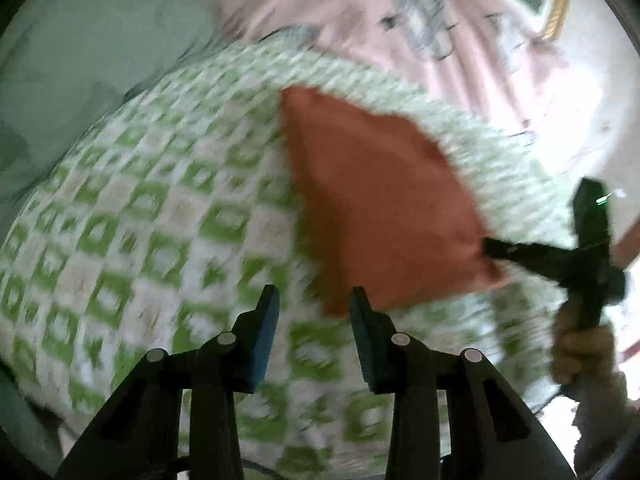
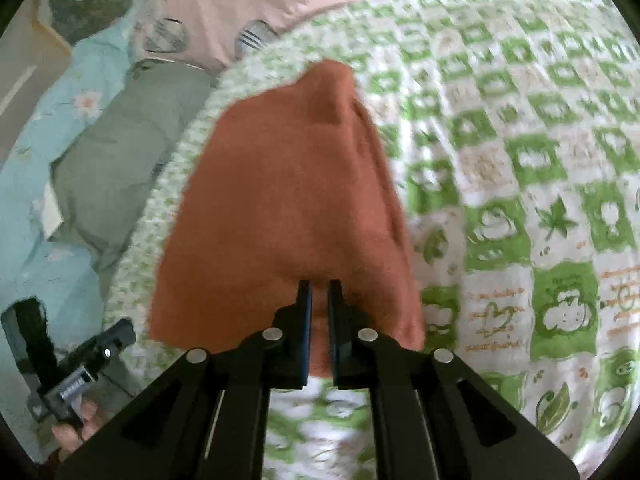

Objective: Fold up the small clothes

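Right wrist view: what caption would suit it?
Right gripper fingers pinching an orange cloth over a green-checked blanket.

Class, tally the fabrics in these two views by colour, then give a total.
Orange cloth: 1
Green-and-white checked blanket: 1
Pink printed sheet: 1
Grey-green garment: 1
Light blue floral fabric: 1
Total: 5

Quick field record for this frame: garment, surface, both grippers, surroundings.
garment: rust-orange fleece cloth, lying on the surface, near edge lifted
surface: green-and-white checked quilt
right gripper: shut on the cloth's near edge
left gripper: open, nothing between its fingers, beside the cloth
surroundings: grey-green garment, pink printed sheet
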The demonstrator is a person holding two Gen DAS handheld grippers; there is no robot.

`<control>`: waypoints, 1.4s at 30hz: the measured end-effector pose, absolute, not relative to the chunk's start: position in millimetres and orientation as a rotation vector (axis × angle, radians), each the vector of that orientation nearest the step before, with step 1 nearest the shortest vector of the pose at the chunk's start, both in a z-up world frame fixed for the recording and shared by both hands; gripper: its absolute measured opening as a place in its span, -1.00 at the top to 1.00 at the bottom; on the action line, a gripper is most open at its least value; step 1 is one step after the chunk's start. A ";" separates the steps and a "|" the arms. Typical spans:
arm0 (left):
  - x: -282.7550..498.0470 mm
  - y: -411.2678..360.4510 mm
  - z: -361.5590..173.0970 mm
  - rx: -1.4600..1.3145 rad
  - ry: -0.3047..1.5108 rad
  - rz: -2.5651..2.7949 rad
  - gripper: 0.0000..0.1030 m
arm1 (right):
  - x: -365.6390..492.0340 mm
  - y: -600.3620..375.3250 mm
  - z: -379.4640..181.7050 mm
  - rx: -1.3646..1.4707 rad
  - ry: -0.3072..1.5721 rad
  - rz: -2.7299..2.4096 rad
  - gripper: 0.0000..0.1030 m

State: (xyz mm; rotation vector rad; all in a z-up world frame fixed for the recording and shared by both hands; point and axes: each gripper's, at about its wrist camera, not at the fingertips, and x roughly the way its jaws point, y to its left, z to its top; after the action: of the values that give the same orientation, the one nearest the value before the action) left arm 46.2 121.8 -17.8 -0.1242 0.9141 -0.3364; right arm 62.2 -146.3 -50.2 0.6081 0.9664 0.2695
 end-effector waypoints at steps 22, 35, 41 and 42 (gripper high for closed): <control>64.0 73.7 -73.9 -0.081 1.025 -0.453 0.40 | 59.0 -147.9 -83.0 0.588 1.034 0.185 0.84; 65.1 69.7 -71.0 -0.054 1.041 -0.438 0.36 | 150.5 -150.8 -76.0 0.565 1.044 0.158 0.82; 58.4 69.3 -65.1 -0.052 1.034 -0.434 0.26 | 108.6 -147.1 -47.9 0.546 0.992 0.167 0.63; 55.6 70.0 -63.4 -0.055 1.033 -0.433 0.16 | 98.2 -147.6 -45.0 0.554 0.984 0.167 0.60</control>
State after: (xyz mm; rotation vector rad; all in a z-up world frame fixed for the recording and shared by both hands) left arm 55.6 70.0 -63.4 -0.0548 1.0330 -0.4329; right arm 98.2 -147.6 -45.0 0.5540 0.9841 0.1674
